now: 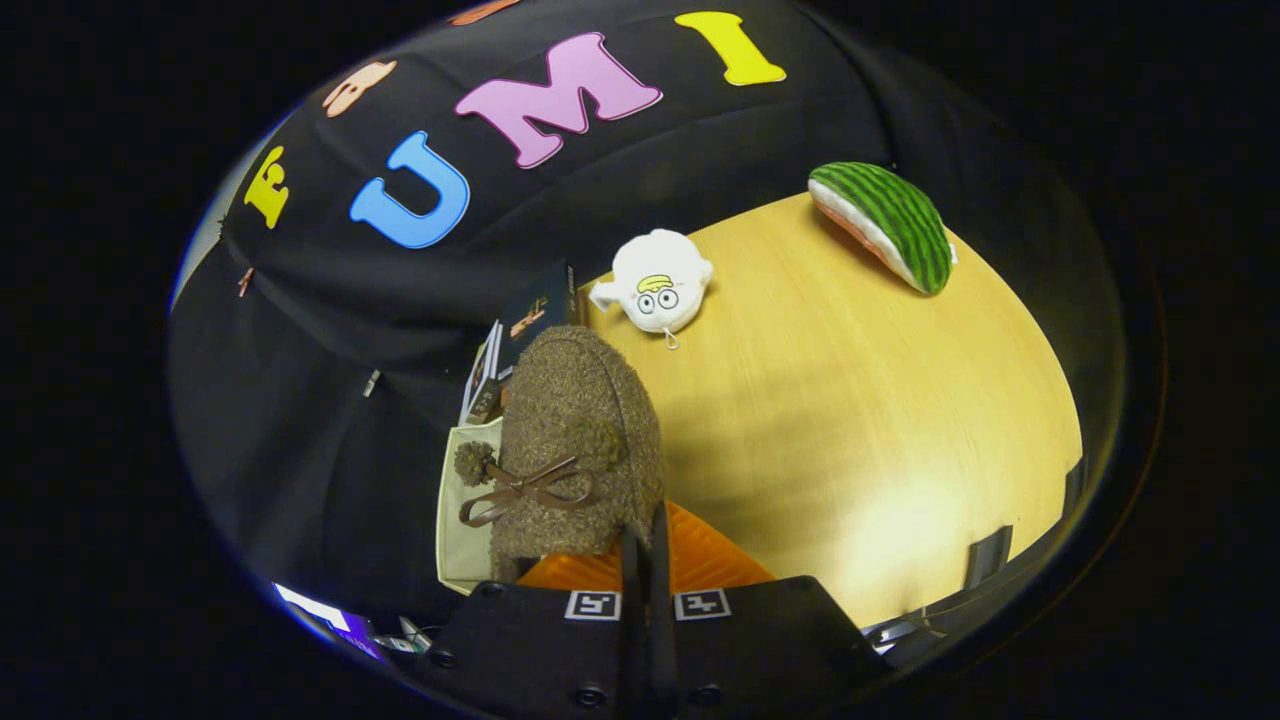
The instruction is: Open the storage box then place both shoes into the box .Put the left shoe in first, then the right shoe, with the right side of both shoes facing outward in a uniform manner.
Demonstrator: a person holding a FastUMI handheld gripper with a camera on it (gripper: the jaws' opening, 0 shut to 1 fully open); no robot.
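**Brown fuzzy shoe held above desk edge**

Hand-held gripper (645, 560): fingers drawn nearly together, pinched on the rear rim of the brown fuzzy shoe (575, 440). The shoe is carried toe-forward just ahead of the fingers; a brown ribbon bow (525, 490) with a pompom is seen on its upper. An orange ribbed surface (705, 560) is seen directly beneath the fingers. A cream-coloured box wall (462, 520) is seen beside the shoe. Wooden desk (850, 420): a white plush toy (658, 280) and a watermelon-slice plush (885, 225) lie well beyond the shoe.
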